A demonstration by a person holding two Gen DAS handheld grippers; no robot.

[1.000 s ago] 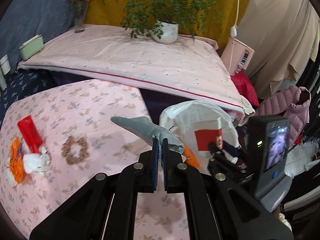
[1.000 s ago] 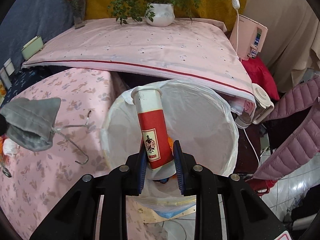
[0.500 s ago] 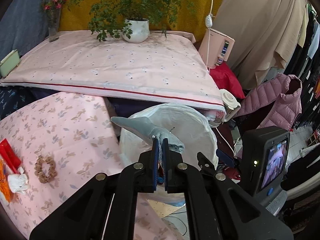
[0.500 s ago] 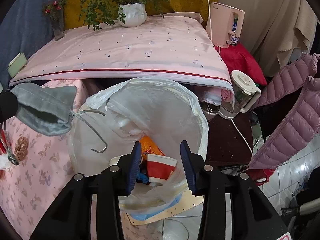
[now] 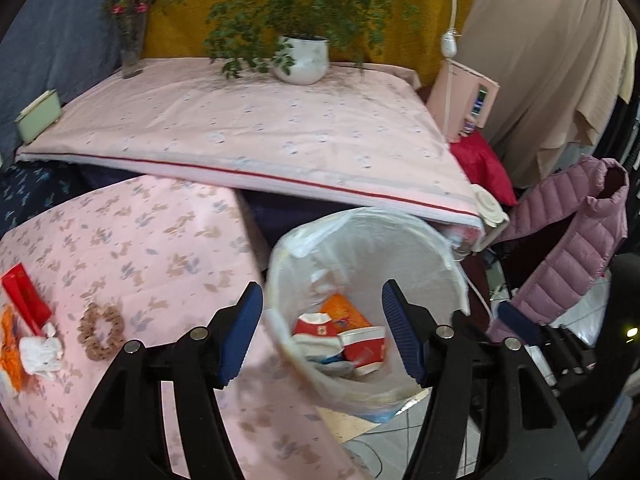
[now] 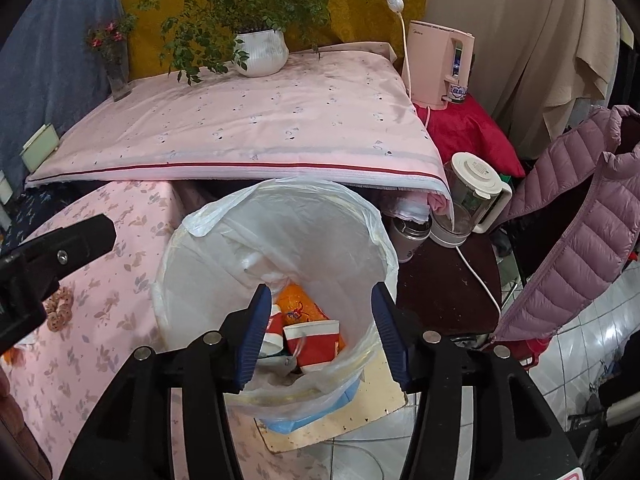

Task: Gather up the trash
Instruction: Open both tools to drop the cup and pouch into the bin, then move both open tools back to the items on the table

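Floral pink tablecloth beside lined bin (trash inside)

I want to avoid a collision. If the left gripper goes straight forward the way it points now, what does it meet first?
Probably the left gripper, jaws open, would enter the white plastic-lined trash bin and meet the red-and-white paper cup inside; depth is unclear.

A mustard-yellow wall backs a pink-sheeted bed holding a potted plant. Beige curtains hang at right, above a white tiled floor.
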